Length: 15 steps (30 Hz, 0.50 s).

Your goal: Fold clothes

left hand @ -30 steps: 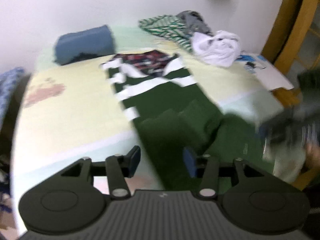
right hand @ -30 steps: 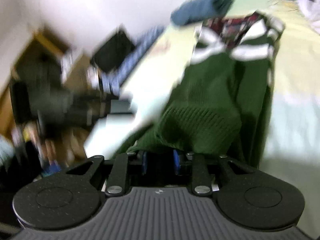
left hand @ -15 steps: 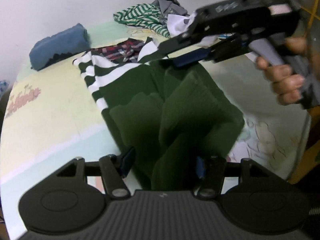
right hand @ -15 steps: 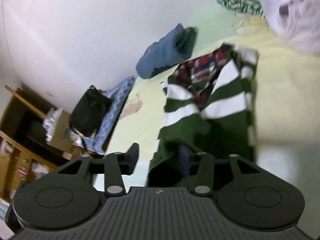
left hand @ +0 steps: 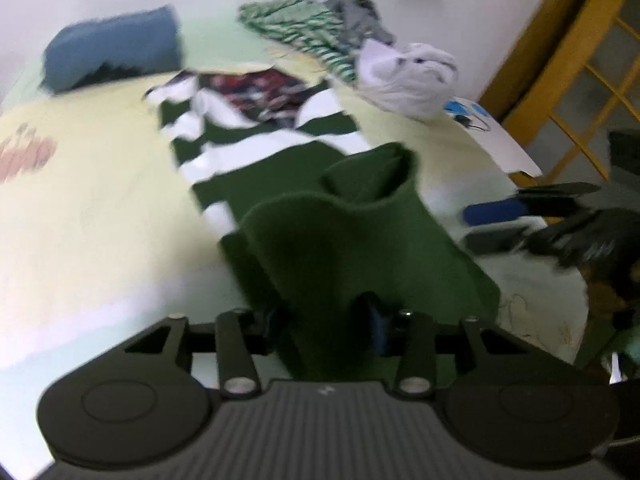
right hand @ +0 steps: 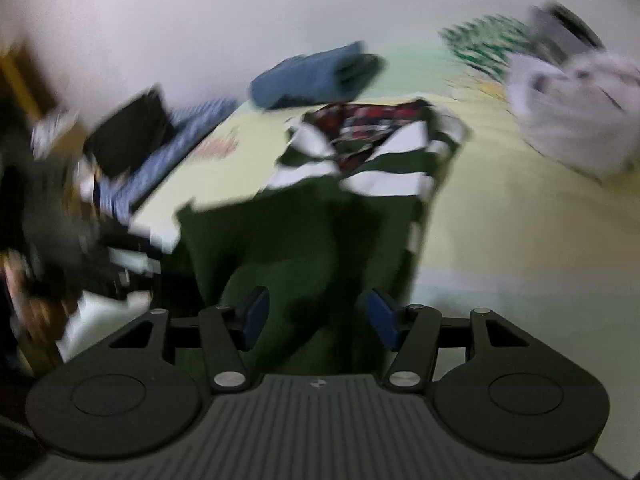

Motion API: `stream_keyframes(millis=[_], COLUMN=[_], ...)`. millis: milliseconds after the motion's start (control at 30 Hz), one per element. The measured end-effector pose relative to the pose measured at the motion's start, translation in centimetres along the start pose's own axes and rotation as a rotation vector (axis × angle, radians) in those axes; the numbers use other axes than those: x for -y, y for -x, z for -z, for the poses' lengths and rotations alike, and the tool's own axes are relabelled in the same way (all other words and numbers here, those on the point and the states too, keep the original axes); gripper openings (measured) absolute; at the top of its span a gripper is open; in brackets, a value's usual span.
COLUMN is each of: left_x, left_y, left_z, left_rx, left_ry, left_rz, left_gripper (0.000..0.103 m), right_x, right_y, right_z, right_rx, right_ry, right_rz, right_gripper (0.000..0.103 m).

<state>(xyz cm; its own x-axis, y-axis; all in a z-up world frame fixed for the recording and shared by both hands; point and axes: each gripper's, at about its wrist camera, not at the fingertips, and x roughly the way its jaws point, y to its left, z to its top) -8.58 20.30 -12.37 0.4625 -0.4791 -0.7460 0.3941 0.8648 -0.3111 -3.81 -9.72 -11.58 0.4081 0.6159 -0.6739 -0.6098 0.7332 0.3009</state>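
A dark green sweater with white stripes [left hand: 280, 156] lies on the pale yellow-green bed [left hand: 92, 208], collar away from me, with a folded green flap [left hand: 352, 216] bunched on its lower part. My left gripper [left hand: 326, 320] has green cloth between its jaws, which stand fairly wide. My right gripper [right hand: 316, 316] is open above the sweater's [right hand: 304, 232] hem, and shows in the left wrist view [left hand: 516, 216] at the right of the bed. Both views are blurred.
A folded blue garment [left hand: 112, 54] lies at the bed's far side. A green striped garment [left hand: 296, 28], a grey one [left hand: 360, 20] and a white one [left hand: 408, 76] are piled far right. A wooden frame [left hand: 560, 52] stands right. A black bag [right hand: 128, 136] sits left.
My right gripper let go of the sweater, opened, passed over it and drew back to the right. My left gripper has moved in around the green cloth at the hem.
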Motion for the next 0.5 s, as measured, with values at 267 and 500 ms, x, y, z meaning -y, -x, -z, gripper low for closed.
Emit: stream_keyframes(millis=[267, 500], left_x=[-0.9, -0.2], left_y=[-1.1, -1.2], left_z=[0.4, 0.8], left_rx=[-0.019, 0.024], left_ry=[0.088, 0.156], left_rz=[-0.006, -0.06], left_gripper=[0.048, 0.04], right_x=[0.6, 1.8], right_y=[-3.2, -5.0], right_z=[0.0, -0.9], right_rx=[-0.023, -0.064], right_ry=[0.038, -0.037], right_rz=[-0.063, -0.197], right_gripper=[0.058, 0.057])
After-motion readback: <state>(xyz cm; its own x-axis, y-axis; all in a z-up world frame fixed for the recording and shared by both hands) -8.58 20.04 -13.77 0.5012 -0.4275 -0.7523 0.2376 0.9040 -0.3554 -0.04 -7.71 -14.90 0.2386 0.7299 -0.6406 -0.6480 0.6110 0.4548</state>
